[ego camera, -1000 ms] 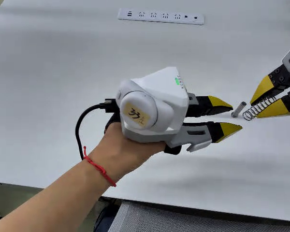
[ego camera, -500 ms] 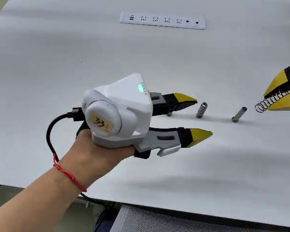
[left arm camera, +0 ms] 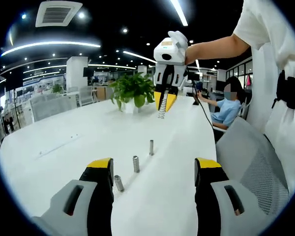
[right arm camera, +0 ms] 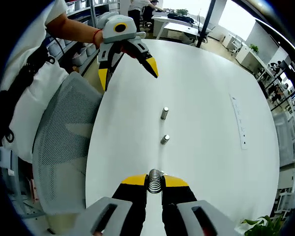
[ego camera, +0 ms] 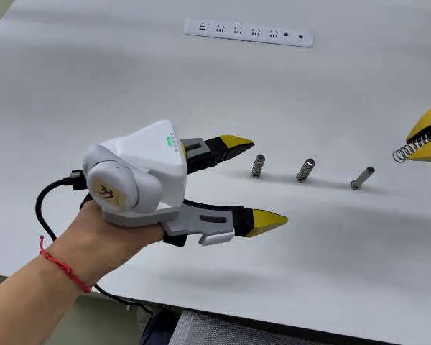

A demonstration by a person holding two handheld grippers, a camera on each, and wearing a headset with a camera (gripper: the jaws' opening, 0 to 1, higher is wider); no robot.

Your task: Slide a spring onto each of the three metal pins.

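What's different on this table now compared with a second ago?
The left gripper drew back leftward, fingers open, uncovering two spring-fitted pins. The right gripper backed off to the right from the bare pin. It keeps its spring clamped; pins and power strip lie as before.

Head view: looks forward and down, close over the counter (ego camera: 93,86). The left gripper view and right gripper view face each other across it. All three share the metal pins (ego camera: 305,169).
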